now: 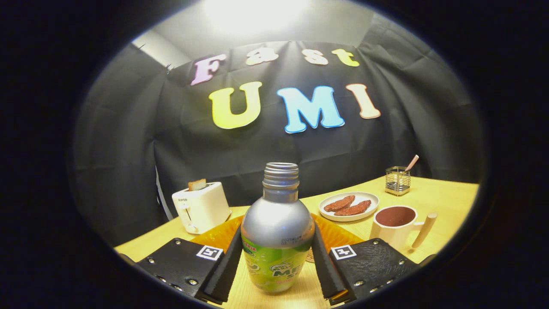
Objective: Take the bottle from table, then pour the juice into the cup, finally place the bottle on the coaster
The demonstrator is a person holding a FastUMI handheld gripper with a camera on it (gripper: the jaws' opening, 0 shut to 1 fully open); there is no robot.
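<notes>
A silver bottle (276,227) with a green label and an uncapped threaded neck stands upright between my fingers. My gripper (276,234) is shut on the bottle, one finger (227,262) pressing on each side of its body. The wooden table (441,197) shows just under the bottle's base; whether the base touches it I cannot tell. To the right, beyond the fingers, is a white cup (394,229) with a wooden handle and a dark brown inside. A small round edge, possibly the coaster (310,257), peeks out beside the bottle's right flank.
An orange dish (339,234) lies right behind the bottle. Past it is a white plate (349,206) with two sausages. A white toaster (201,210) with bread stands at the back left. A wire holder (396,180) with a stick is at the back right.
</notes>
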